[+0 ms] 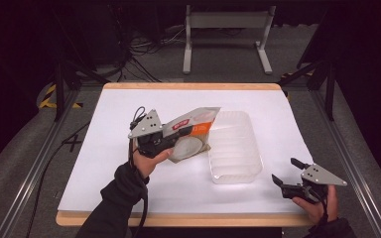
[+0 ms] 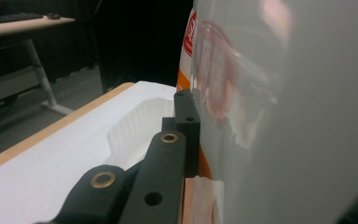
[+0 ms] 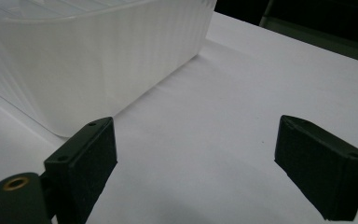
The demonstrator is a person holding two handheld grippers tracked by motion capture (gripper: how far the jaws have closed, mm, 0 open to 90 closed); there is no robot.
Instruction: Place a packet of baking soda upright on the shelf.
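Note:
A white and orange snack pouch (image 1: pixel 191 131) with a clear window is held up off the white table, just left of a translucent plastic tray (image 1: pixel 234 146). My left gripper (image 1: pixel 171 141) is shut on the pouch's lower left part. In the left gripper view the pouch (image 2: pixel 284 112) looms close on the right, pressed against the black jaw, and the tray (image 2: pixel 135 128) lies beyond. My right gripper (image 1: pixel 286 172) stands open near the table's front right corner, nothing between its fingers. In the right gripper view its open gripper (image 3: pixel 196 163) points at the tray's wall (image 3: pixel 88 60).
The white table top (image 1: pixel 129 183) has a wooden edge. Metal rails run along both sides. A grey table frame (image 1: pixel 225 29) and cables (image 1: pixel 144 49) sit on the floor behind.

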